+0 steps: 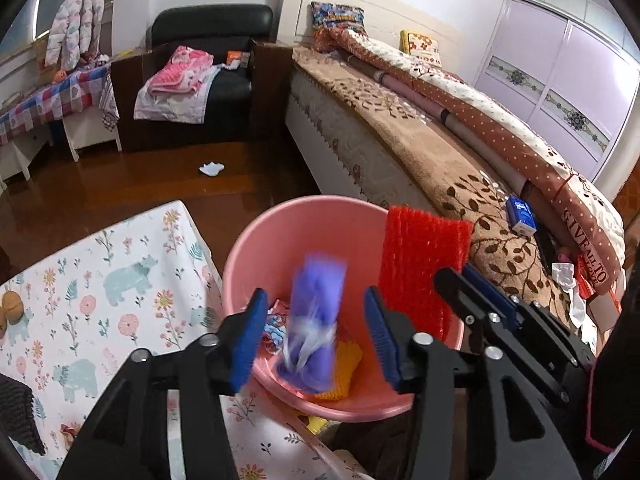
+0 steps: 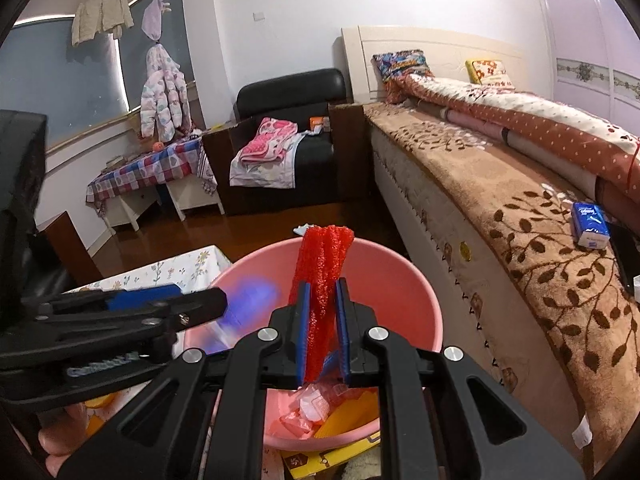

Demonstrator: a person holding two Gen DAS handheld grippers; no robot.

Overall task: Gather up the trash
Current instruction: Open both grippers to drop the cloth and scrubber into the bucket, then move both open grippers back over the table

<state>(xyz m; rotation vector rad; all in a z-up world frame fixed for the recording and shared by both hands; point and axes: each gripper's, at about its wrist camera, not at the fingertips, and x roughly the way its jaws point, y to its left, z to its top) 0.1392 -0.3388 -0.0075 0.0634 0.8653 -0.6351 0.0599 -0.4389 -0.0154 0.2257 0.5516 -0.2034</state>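
A pink basin sits below both grippers and holds a yellow foam net and clear wrappers. My left gripper is open above the basin. A blurred purple foam net is in the air between its fingers, falling into the basin. My right gripper is shut on a red foam net and holds it upright over the basin. The red net also shows in the left wrist view. A white scrap of trash lies on the wooden floor.
A table with a floral bear cloth is left of the basin. A bed with a brown leaf blanket runs along the right, with a blue tissue pack on it. A black armchair with clothes stands at the back.
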